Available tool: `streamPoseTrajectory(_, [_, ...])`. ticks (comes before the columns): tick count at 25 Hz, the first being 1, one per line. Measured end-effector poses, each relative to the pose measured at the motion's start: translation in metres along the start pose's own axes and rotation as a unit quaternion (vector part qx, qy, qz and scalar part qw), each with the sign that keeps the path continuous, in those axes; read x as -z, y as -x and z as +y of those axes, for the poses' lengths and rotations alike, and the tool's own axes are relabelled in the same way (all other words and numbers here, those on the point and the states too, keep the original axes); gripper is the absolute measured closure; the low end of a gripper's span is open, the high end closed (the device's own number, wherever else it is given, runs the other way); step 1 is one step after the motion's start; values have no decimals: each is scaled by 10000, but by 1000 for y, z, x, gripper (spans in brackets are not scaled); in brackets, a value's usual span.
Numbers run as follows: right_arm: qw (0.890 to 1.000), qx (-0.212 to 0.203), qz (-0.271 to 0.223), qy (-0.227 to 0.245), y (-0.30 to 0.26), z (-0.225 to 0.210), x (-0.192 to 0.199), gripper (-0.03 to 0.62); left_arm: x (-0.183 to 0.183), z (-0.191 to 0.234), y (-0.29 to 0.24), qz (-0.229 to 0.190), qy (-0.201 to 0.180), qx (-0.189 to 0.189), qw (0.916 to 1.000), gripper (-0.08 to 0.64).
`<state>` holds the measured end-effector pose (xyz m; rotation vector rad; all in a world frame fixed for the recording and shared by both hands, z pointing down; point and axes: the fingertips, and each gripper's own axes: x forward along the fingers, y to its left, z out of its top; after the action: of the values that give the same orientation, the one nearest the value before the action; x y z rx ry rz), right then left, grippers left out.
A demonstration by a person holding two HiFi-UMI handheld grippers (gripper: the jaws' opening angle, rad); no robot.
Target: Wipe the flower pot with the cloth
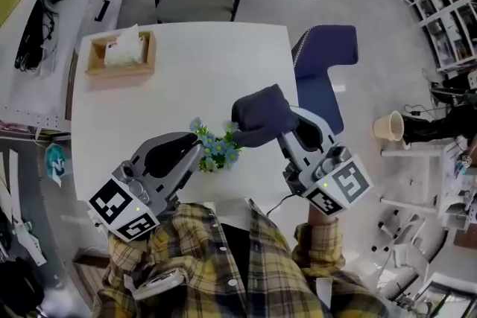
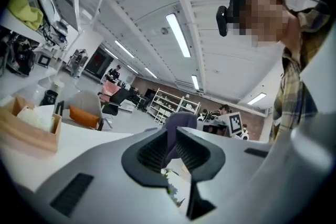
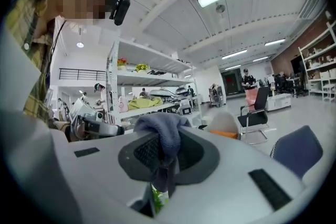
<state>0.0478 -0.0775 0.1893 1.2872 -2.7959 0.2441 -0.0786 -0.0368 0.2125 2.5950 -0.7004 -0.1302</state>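
White bench (image 1: 186, 63) in a large workshop room, seen from above, with a tissue box (image 1: 121, 53) far beyond both sets of jaws.

The flower pot (image 1: 214, 154) stands on the bench between the two grippers. Only its blue flowers and green leaves show; the pot itself is hidden beneath them.

The left gripper (image 1: 195, 151) points at the plant with its tips just beside the leaves. In the left gripper view, the left gripper (image 2: 175, 152) has its jaws slightly apart with nothing clamped between them; leaves show just below the gap.

The right gripper (image 1: 285, 129) has its jaws clenched on a dark cloth (image 1: 261, 115), which bunches over the tips and hangs just beside the flowers. The right gripper view shows the right gripper (image 3: 165, 157) with the cloth (image 3: 163, 131) draped over the jaws and a leaf beneath.

Likely risks:
- The pot seems unheld, so a sideways push from the cloth could slide it or tip it over.
- The cloth wad sits level with the blooms, so a wipe started here may crush petals and miss the pot.
- The bulky fold hides the right tips, which makes contact hard to judge.
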Motion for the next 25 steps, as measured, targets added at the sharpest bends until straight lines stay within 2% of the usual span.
streamPoseTrajectory(4, [9998,-74,-194,22,11,30,-13,568,-10,-14,-4,20,-558,-307,9980,549])
streamPoseTrajectory(7, [9997,-126,-155,148,22,47,-17,568,-12,-29,-5,54,-765,-395,9963,552])
streamPoseTrajectory(16, [9982,-369,-294,369,37,67,-33,568,-10,-54,-9,200,-1055,-513,9929,552])
streamPoseTrajectory(25, [9985,-333,-319,295,37,69,-34,568,-13,-56,-6,103,-1124,-587,9919,552])
